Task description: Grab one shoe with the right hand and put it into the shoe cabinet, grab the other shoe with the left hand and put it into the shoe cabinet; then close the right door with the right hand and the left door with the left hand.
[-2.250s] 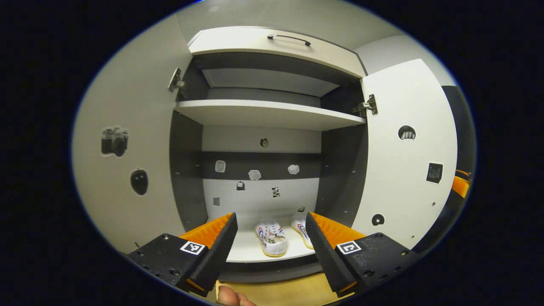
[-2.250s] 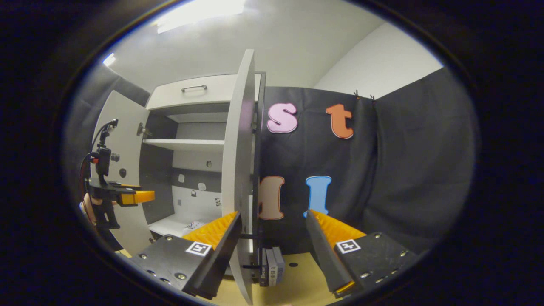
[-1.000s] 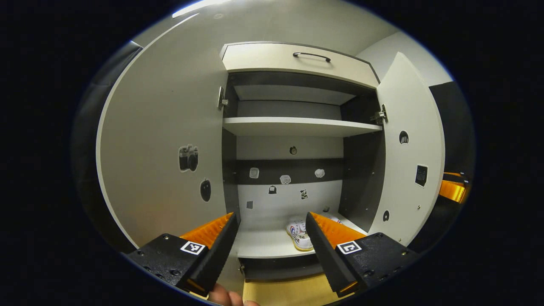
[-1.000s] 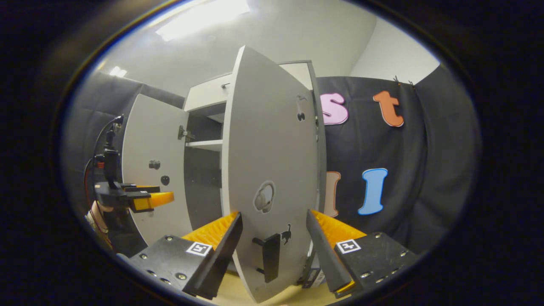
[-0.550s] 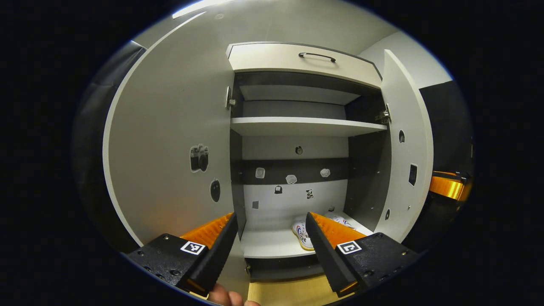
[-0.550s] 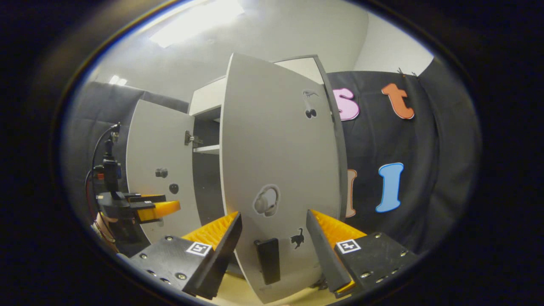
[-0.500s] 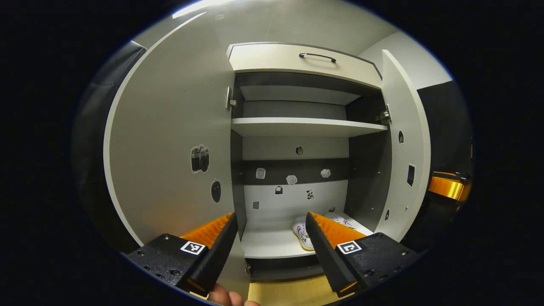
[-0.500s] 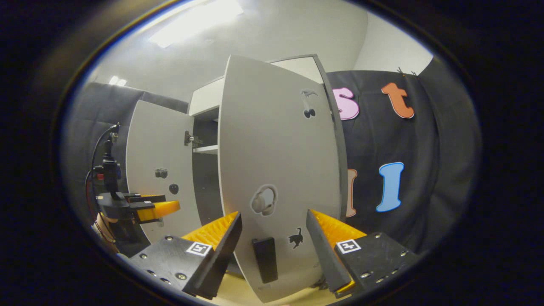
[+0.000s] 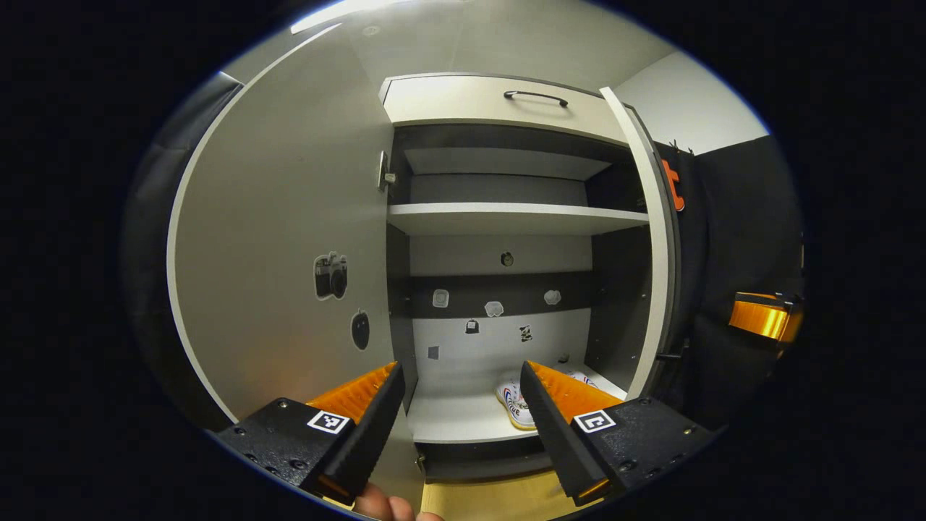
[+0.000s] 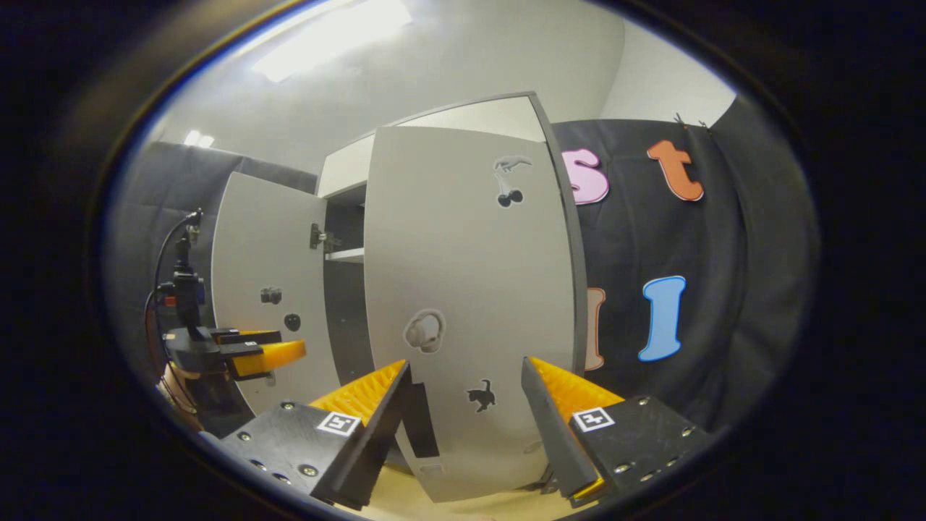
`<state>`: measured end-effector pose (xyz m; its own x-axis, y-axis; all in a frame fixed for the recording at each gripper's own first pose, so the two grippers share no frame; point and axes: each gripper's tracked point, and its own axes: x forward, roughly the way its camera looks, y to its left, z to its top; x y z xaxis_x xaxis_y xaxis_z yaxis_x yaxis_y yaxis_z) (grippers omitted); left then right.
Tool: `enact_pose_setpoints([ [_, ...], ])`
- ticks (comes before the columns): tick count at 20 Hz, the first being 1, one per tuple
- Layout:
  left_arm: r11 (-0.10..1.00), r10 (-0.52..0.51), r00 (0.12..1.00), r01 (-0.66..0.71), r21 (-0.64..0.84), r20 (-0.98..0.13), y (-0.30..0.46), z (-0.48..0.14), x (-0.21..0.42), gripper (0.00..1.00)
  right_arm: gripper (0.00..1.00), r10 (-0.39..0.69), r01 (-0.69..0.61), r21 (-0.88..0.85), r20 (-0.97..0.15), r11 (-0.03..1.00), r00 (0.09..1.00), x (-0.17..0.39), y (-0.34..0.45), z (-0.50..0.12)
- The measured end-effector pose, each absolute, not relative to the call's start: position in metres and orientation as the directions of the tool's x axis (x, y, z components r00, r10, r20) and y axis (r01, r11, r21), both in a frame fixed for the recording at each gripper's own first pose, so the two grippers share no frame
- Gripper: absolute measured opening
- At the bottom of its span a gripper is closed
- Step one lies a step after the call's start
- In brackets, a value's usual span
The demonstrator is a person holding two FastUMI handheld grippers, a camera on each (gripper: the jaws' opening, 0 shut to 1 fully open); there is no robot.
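Swung further shut than half a second ago: tall grey right door (image 10: 470, 289) of the grey shoe cabinet (image 9: 506, 108), edge-on. White shoes (image 9: 515, 401) on its bottom shelf, seemingly lengthwise front-to-back. Left claw (image 9: 459, 394) spread, empty; right claw (image 10: 466, 398) spread before that door.

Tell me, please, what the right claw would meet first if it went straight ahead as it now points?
Most likely the outer face of the right door, which stands just ahead of the open right claw; exact depth is unclear.
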<state>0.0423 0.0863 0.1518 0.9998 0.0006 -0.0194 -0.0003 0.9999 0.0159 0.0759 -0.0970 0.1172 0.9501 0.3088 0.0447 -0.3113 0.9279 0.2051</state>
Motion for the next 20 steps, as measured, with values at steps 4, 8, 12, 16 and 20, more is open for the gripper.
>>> enact_pose_setpoints([
  [4,1.000,0.004,1.000,-0.004,0.018,-0.021,0.0885,0.1500,0.0449,0.97,0.91,0.306,-0.308,0.204,0.045,0.929,0.951,0.0764,-0.0979,0.1165],
  [8,1.000,0.005,1.000,-0.005,0.012,-0.026,0.0892,0.1492,0.0447,0.97,0.91,0.305,-0.307,0.200,0.041,0.931,0.951,0.0783,-0.0966,0.1143],
  [12,1.000,0.007,1.000,-0.007,0.017,-0.026,0.0910,0.1487,0.0459,0.97,0.91,0.307,-0.309,0.199,0.039,0.930,0.951,0.0790,-0.0948,0.1138],
  [16,1.000,0.015,0.999,-0.015,0.016,-0.030,0.0940,0.1458,0.0464,0.97,0.91,0.308,-0.309,0.202,0.038,0.929,0.951,0.0816,-0.0944,0.1135],
  [20,1.000,0.019,0.999,-0.018,0.022,-0.034,0.0952,0.1444,0.0461,0.97,0.91,0.308,-0.309,0.202,0.038,0.929,0.951,0.0825,-0.0938,0.1130],
])
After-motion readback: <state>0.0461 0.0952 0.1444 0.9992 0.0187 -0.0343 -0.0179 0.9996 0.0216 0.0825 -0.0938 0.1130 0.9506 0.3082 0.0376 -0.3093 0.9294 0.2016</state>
